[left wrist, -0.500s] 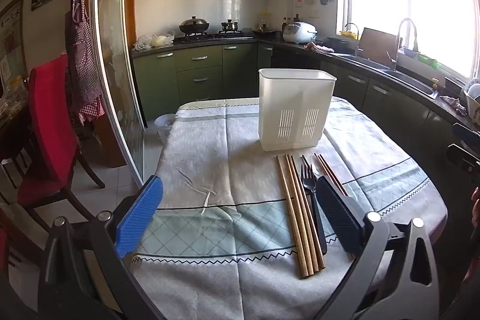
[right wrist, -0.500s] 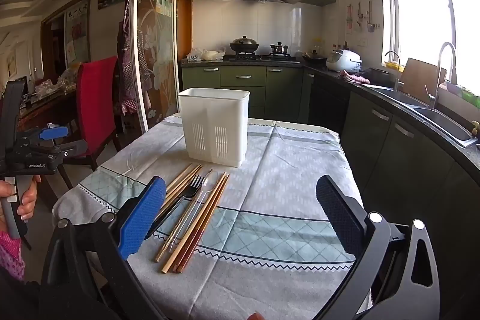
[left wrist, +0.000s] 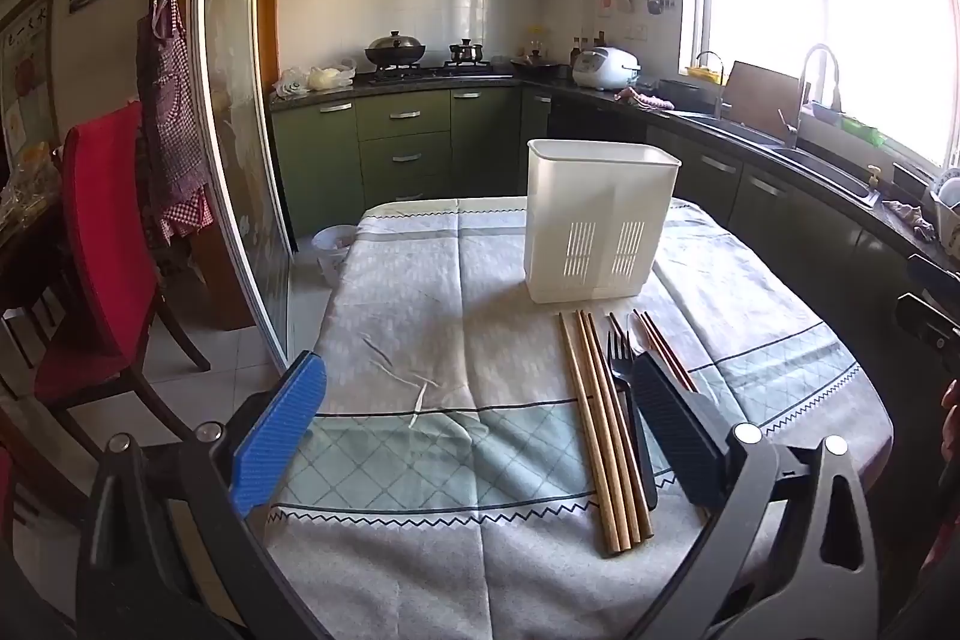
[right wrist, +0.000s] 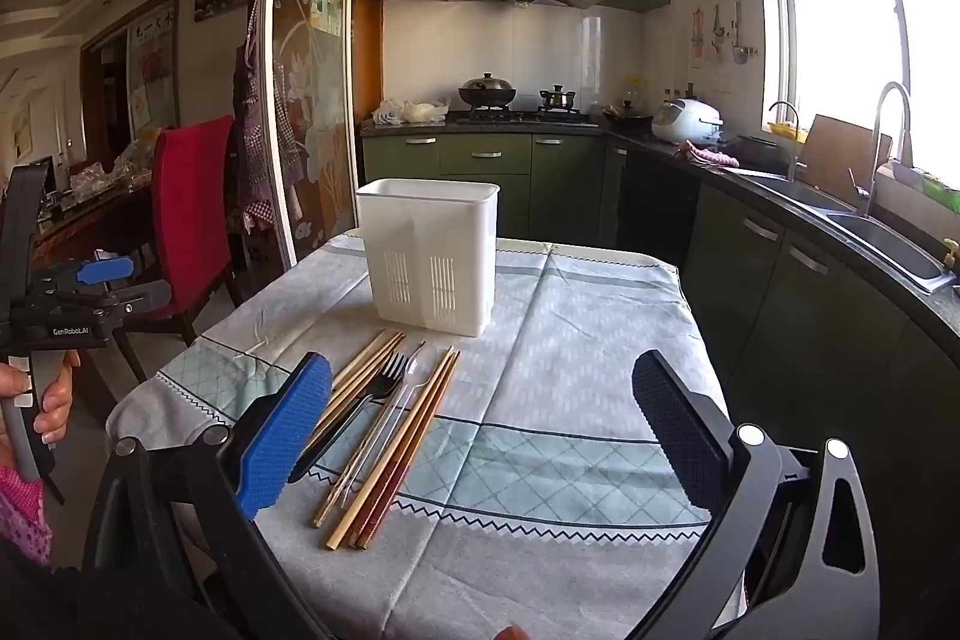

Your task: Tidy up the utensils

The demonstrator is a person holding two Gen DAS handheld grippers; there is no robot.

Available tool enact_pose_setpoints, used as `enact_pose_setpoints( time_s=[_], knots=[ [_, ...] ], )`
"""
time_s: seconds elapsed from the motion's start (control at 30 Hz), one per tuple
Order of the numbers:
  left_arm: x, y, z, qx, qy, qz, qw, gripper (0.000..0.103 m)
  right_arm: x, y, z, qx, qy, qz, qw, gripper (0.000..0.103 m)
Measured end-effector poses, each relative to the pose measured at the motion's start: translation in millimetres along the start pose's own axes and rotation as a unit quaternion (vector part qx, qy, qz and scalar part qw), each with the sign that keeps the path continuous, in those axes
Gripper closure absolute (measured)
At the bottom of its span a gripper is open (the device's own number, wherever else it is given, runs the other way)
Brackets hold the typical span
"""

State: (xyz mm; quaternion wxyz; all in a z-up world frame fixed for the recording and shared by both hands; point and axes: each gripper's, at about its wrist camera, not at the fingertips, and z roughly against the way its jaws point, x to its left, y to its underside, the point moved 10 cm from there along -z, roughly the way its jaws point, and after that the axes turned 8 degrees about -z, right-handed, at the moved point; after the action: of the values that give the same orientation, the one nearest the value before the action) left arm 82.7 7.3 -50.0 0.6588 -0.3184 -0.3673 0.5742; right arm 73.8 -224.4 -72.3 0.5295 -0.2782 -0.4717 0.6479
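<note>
A white slotted utensil holder stands upright on the clothed table, its inside hidden, as chopsticks, a black fork and a clear spoon lie before it between two wide-open, empty grippers.

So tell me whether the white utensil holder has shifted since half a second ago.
No. The white utensil holder stands at the same tablecloth stripe.

A: What colour is my left claw?
B: One blue pad, one black.
A: And my cloth?
B: Grey, with teal diamond checks and black zigzags. The holder is white, the fork black, the chopsticks tan.
</note>
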Motion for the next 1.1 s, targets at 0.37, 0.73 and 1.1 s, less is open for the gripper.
enact_pose_setpoints(
  time_s=[0.37,0.73,1.1],
  knots=[
    [2,4,-4,0.004,0.001,0.003,1.0,0.006,5,-1,-5,0.008,0.004,0.004,1.0,0.004],
    [3,8,-6,0.006,0.003,0.005,1.0,0.006,6,0,-8,0.009,0.006,0.003,1.0,0.004],
    [1,7,-6,0.01,0.003,0.007,0.9999,0.006,7,2,-11,0.012,0.006,0.006,1.0,0.004]
  ],
)
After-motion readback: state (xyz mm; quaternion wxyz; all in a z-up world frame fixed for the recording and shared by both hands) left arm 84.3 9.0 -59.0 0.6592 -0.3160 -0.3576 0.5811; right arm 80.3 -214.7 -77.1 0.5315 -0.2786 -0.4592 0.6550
